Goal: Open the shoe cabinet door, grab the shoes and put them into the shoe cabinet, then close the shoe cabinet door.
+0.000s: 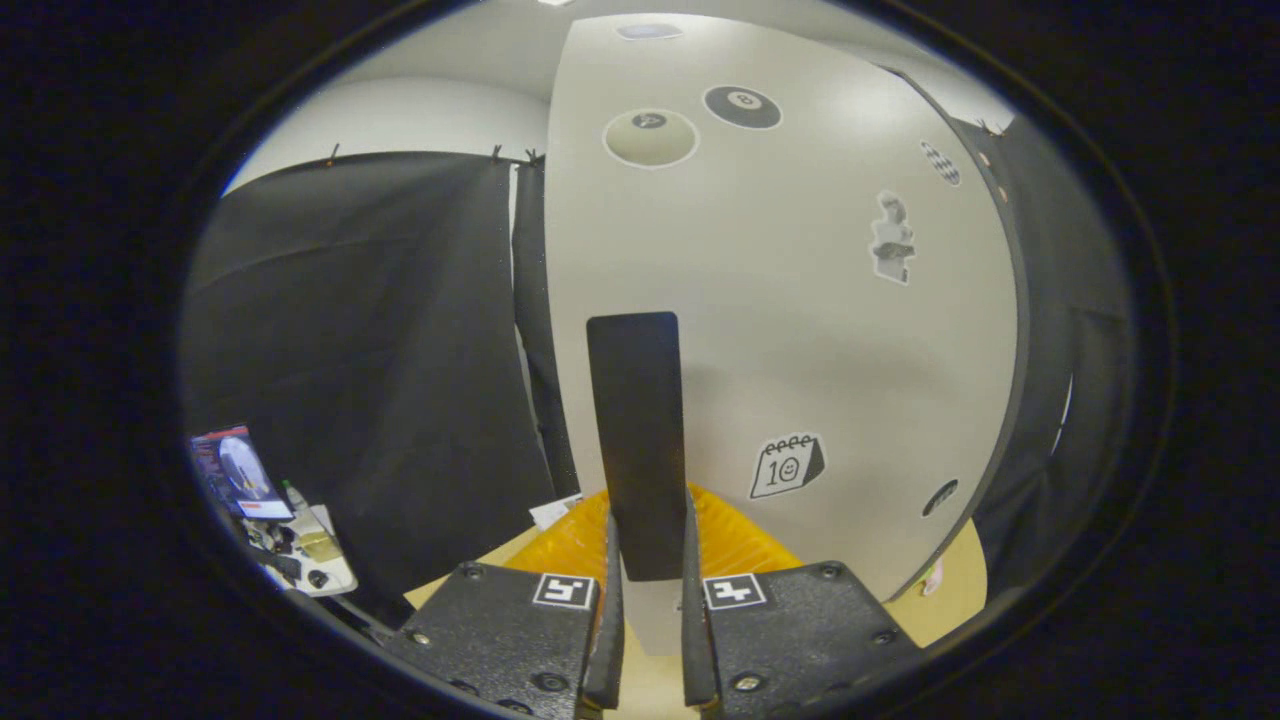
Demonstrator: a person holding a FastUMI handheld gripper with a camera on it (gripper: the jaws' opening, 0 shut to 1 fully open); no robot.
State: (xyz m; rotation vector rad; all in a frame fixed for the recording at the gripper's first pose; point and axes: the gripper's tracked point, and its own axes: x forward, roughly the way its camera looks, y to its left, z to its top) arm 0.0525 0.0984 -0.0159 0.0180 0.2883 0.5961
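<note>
Gripping the handle (635,440), a flat dark upright bar on the door (800,300), the gripper (648,560) has its two fingers closed on the bar's lower end, one on each side, so the tongs look clenched on it

Judging from the task, this is the door-pulling step, and the risk lies in that low hold: the bar looks smooth and thin, so a pull off its line could let the fingers slide off the bottom end, or twist the bar between them. A swing too wide could also carry the door edge toward the black cloth (360,330) at nine o'clock

The door is a pale, matt, flat panel, bowed by the lens, dotted with stickers: a calendar sticker (787,466) at four o'clock of the handle, a black ball sticker (742,106) at twelve. An orange, glossy, crinkled sheet (735,540) lies behind the fingers on the light wooden top (950,590). A small cluttered white stand (300,550) sits at eight o'clock. Shoes cannot be made out
</note>
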